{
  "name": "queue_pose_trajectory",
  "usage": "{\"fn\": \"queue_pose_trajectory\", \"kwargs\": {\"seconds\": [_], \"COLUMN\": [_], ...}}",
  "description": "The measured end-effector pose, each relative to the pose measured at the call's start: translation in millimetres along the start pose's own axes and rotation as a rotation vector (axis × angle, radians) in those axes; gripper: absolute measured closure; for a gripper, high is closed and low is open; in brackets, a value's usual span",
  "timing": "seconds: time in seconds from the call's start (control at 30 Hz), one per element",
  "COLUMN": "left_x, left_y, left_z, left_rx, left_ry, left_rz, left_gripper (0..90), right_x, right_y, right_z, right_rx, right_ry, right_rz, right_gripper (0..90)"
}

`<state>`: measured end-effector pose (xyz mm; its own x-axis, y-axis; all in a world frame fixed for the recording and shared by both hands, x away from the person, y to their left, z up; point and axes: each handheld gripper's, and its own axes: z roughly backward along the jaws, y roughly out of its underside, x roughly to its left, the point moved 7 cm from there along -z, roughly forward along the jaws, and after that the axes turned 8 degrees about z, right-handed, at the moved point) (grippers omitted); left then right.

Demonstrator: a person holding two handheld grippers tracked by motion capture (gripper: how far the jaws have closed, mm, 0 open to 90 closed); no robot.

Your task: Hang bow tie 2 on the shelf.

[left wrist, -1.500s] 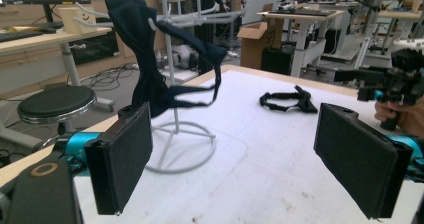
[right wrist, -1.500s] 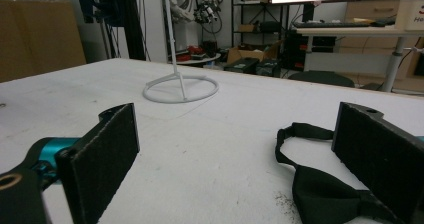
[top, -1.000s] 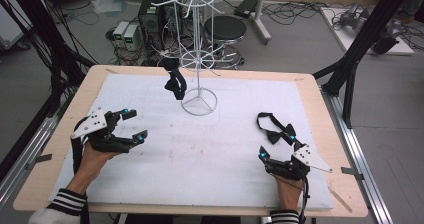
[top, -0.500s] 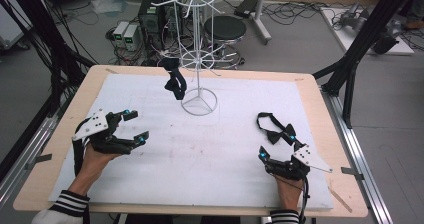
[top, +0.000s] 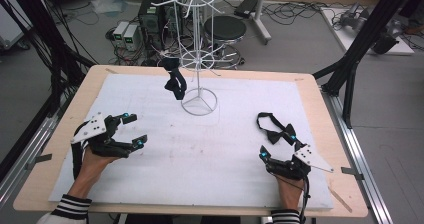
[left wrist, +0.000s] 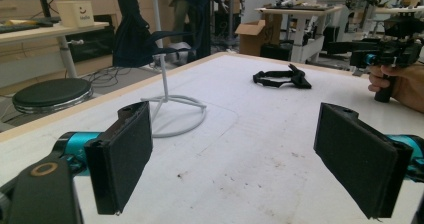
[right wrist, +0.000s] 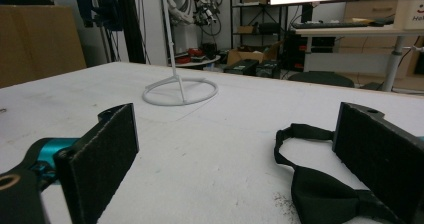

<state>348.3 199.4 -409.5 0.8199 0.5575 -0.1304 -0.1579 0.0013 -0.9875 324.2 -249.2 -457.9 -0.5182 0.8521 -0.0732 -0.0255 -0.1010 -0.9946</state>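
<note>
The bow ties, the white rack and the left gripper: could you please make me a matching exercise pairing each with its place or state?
Things:
1. bow tie near the right gripper
2. second bow tie
3. white rack
4. left gripper

Places or states:
A. hangs from a rack hook
B. jaws open, holding nothing
C. lies flat on the table mat
D. stands on a ring base

Pairs: 1-C, 2-A, 3-D, 4-B

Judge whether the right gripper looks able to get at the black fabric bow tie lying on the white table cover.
Probably yes: the right gripper is open, the black fabric bow tie lies flat just ahead of its fingers, and nothing stands between them.
</note>
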Motion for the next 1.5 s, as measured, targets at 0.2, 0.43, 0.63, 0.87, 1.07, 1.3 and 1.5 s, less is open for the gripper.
{"fn": "queue_pose_trajectory", "kwargs": {"seconds": [0.2,0.43,0.63,0.87,1.07,1.3,1.5], "left_x": [1.4,-2.1,-6.5,-5.7,-0.8,3.1,2.2], "left_y": [0.3,0.9,1.2,1.1,-1.0,-1.7,-0.6], "left_z": [4.5,3.7,3.5,4.6,11.0,14.7,13.7], "left_rx": [-0.019,-0.012,-0.008,-0.007,-0.025,-0.029,-0.018], "left_ry": [0.011,0.030,0.044,0.050,0.040,0.029,0.027], "left_rz": [0.010,0.008,0.008,-0.001,0.013,0.015,0.005], "left_gripper": [16.2,16.2,16.3,16.2,16.2,16.3,16.2], "right_x": [-4.4,-11.2,-17.7,-29.6,-36.2,-42.3,-53.4], "right_y": [-5.2,-17.7,-32.1,-39.3,-40.9,-43.8,-52.6], "right_z": [0.1,-1.2,-1.9,-10.7,-17.8,-23.4,-26.5], "right_rx": [-0.002,0.020,0.089,0.209,0.282,0.352,0.395], "right_ry": [0.005,0.002,-0.042,-0.138,-0.191,-0.245,-0.292], "right_rz": [-0.023,-0.022,0.020,0.055,0.088,0.118,0.125], "right_gripper": [3.8,3.9,3.8,3.9,3.9,3.9,3.9]}}
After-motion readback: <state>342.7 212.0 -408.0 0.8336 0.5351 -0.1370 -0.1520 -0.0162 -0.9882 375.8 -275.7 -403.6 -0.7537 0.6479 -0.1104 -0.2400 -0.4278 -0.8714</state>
